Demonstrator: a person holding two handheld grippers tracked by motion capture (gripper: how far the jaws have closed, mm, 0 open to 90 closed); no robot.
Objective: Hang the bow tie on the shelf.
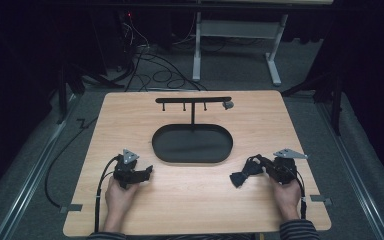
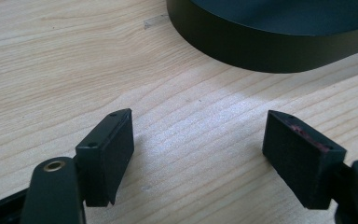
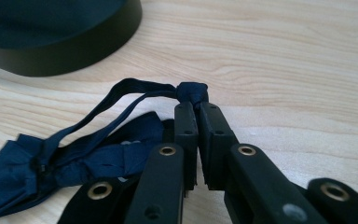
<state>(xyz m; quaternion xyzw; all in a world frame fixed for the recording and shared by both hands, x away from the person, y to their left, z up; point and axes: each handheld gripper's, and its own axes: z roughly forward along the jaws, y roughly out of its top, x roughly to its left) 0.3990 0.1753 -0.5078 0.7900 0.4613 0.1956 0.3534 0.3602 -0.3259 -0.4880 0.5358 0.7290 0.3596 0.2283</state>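
On the left, my left tool rests on the tabletop near me, its jaws standing well apart with nothing but bare wood between them. Just beyond it, at the middle of the tabletop, sits the black oval tray with a T-shaped hook stand rising from its far rim; a small grey thing hangs at the stand's right end, too small to make out.

To the right of the tray, near me, lies the dark blue bow tie. My right tool has its jaws together, clamped on the bow tie's strap right at a small knot or bunched fold in the band, while the bow itself lies slack on the wood to the left of the jaws.

I judge the bow tie to be very light and wholly soft: it will droop and swing from any hold, and the bow will trail below the strap. The fabric looks slightly sleek, so a thin band could slip through the pads. The knot is a good hold, since it gives bulk to bite on. The loop of strap looks like the part to drape over a hook, so I'd keep it free.
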